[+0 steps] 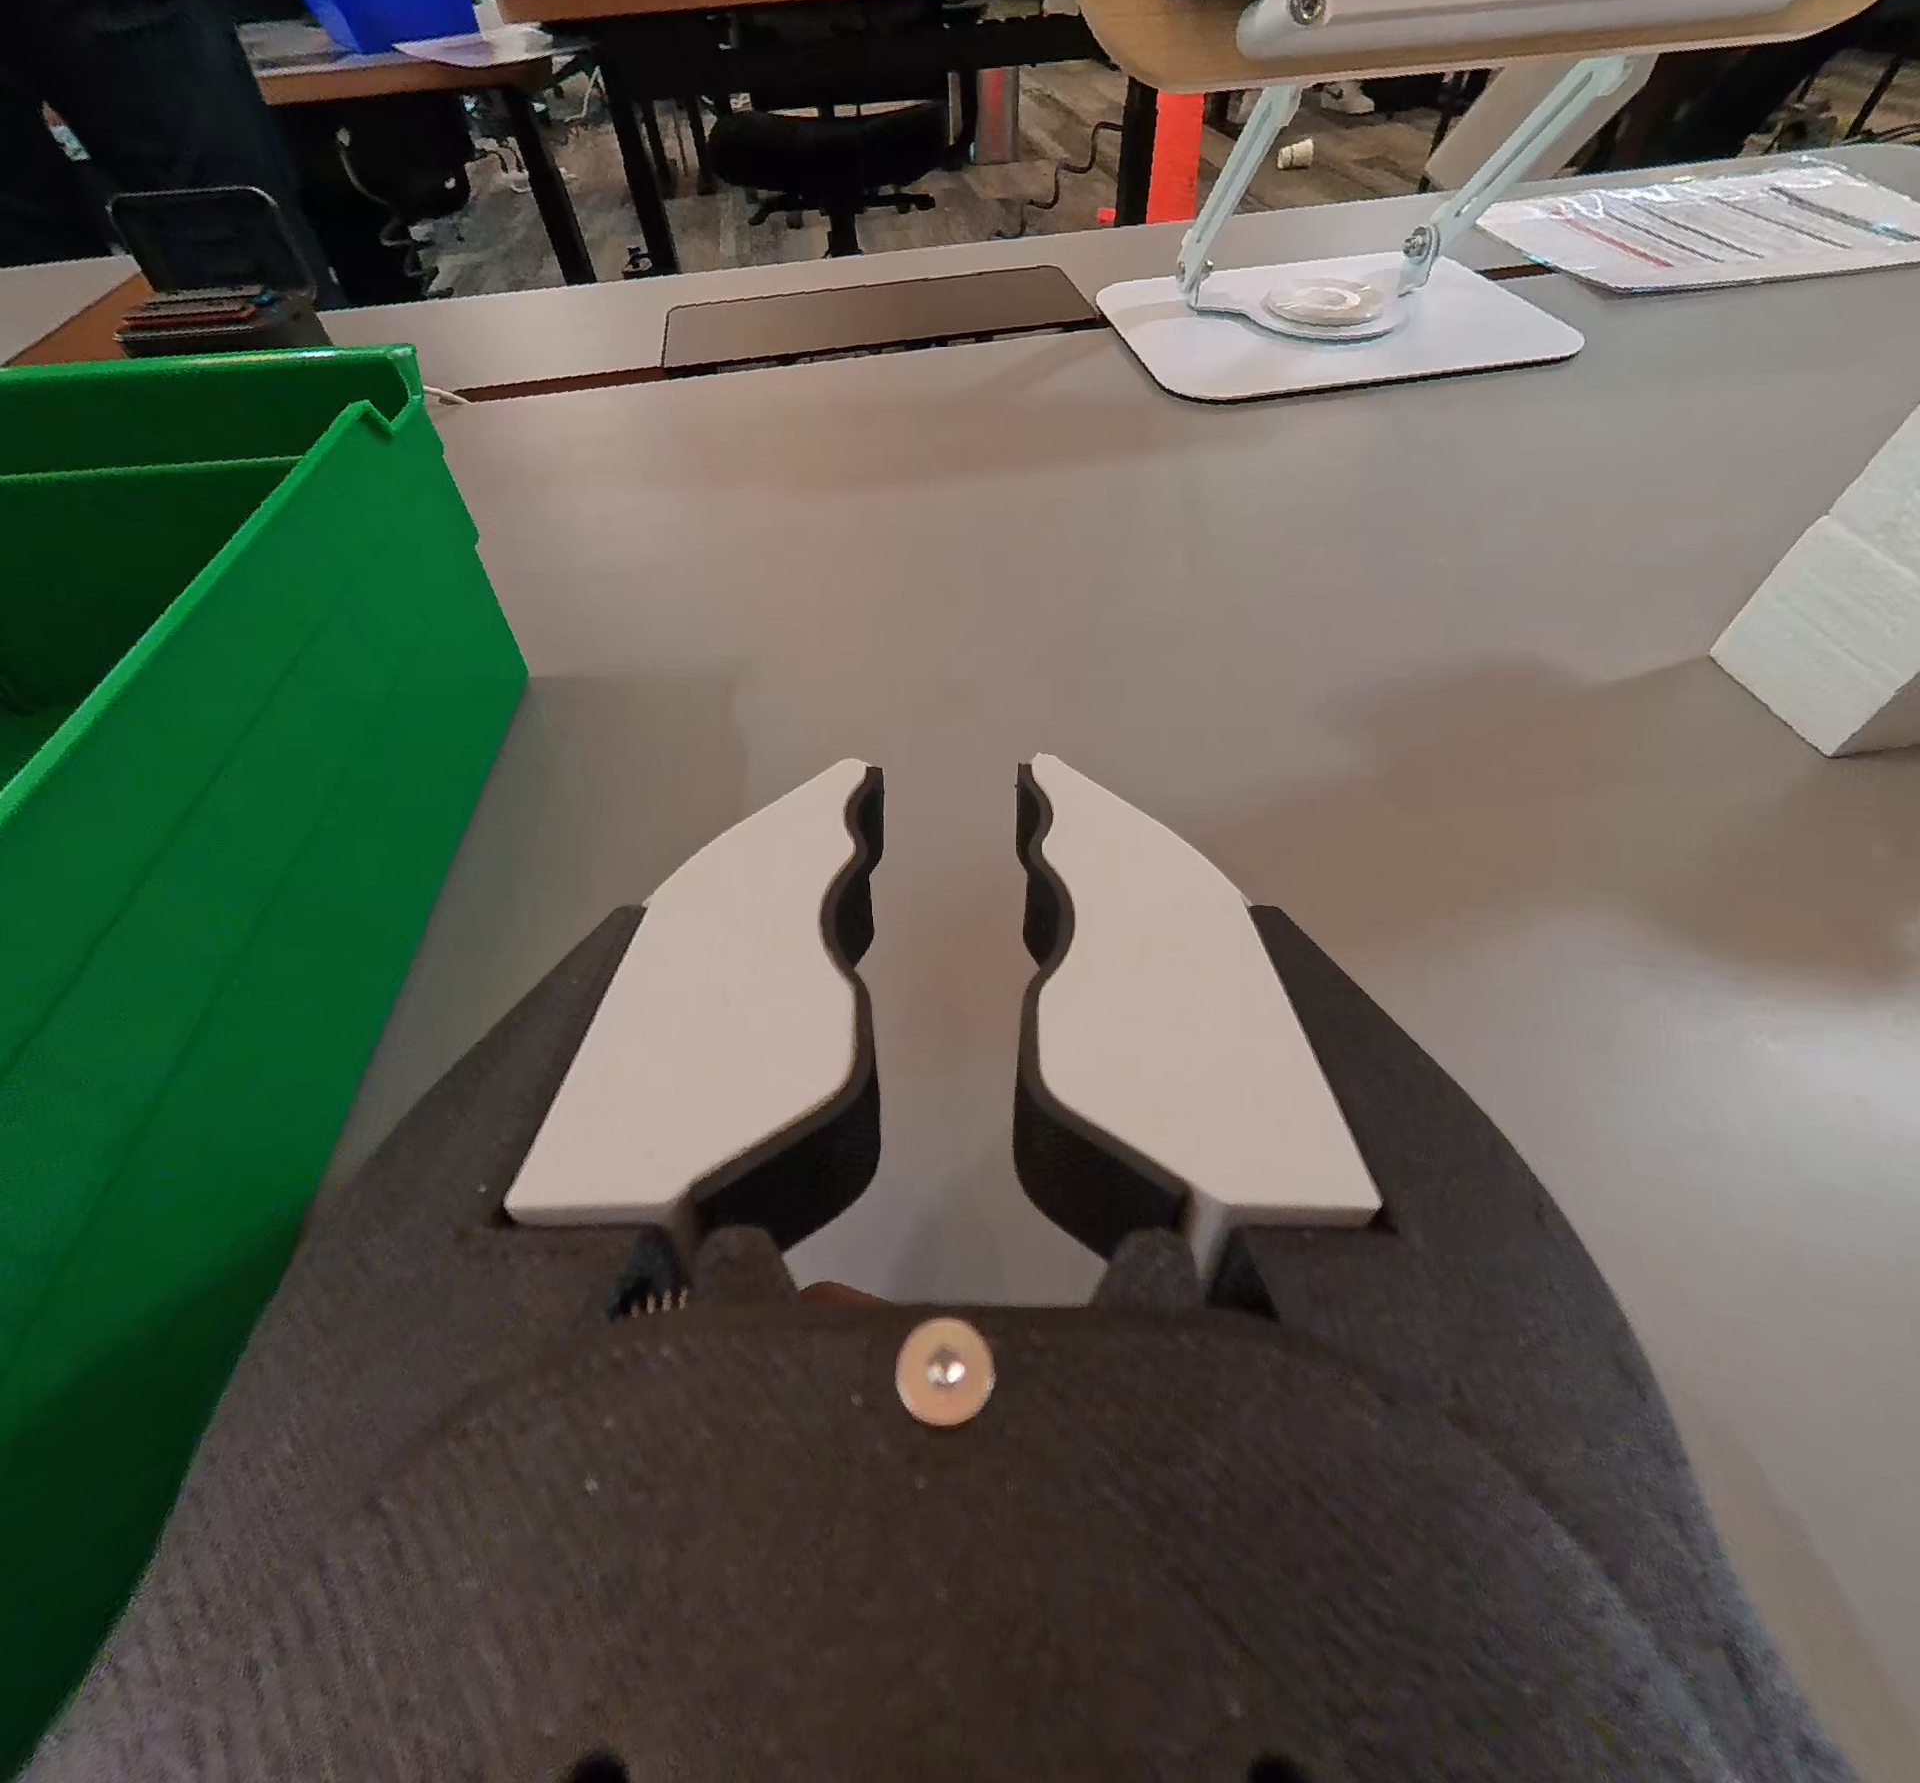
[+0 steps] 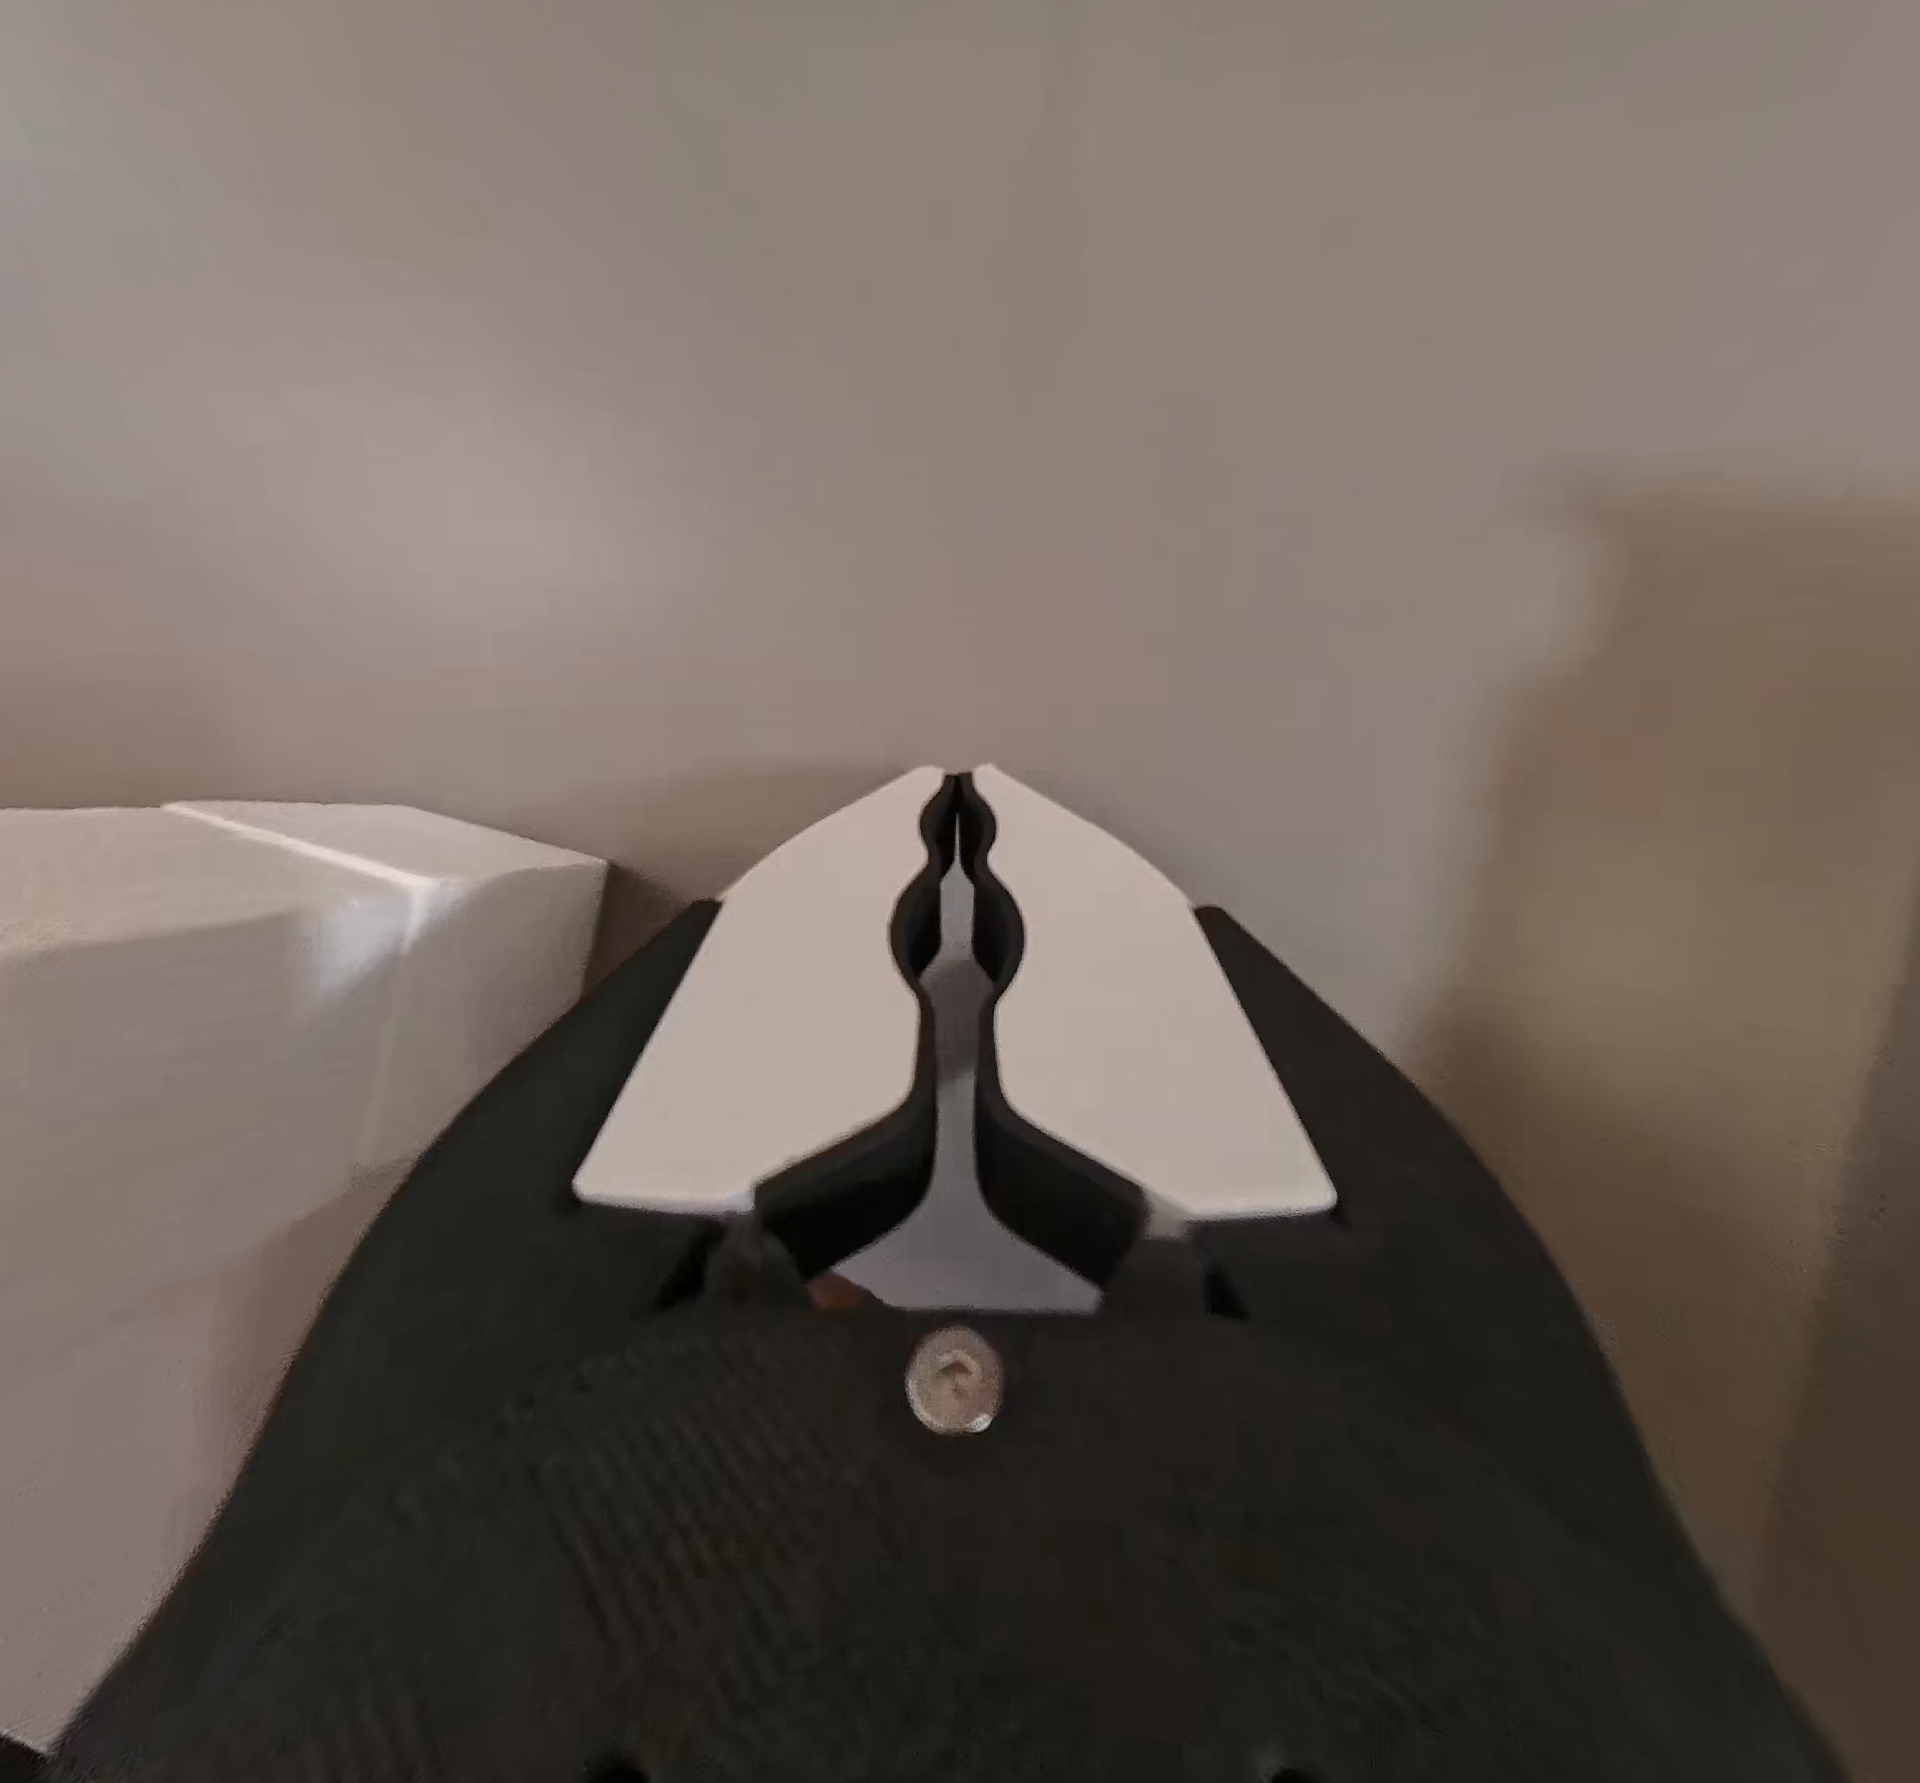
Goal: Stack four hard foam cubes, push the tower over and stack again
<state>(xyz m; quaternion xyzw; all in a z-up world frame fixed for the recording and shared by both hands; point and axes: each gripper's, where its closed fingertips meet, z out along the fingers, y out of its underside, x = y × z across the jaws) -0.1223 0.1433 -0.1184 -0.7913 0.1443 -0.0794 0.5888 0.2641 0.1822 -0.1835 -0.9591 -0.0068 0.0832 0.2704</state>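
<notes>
Hovering low over the grey table point(image 1: 1143, 590), the left gripper point(image 1: 950, 777) held nothing, its jaws spread with bare tabletop showing between the pale fingers point(image 1: 727, 985). A green bin point(image 1: 239, 694) stood just beside it on the left, its near wall close to the outer finger; a white foam block point(image 1: 1839, 632) lay well apart on the right, and a white stand base point(image 1: 1340, 331) with two slanted struts rested farther back near a clear sleeve of papers point(image 1: 1704, 221). In the right wrist view the right gripper point(image 2: 958, 777) had its jaws pressed together at the tips, with nothing pinched, and it pointed close along the table surface point(image 2: 935, 331); the foam block point(image 2: 260, 1058) sat just beside its left flank, and whether the two touched could not be told. Judged from this layout, a sideways drift of the left gripper could have knocked its finger against the bin wall and shifted the bin. A leftward swing of the right gripper would likely have pushed the light foam block, which looked easy to slide or dent. The motion blur in the right view suggested quick travel near the table, so scraping the closed tips on the surface was a further risk.
</notes>
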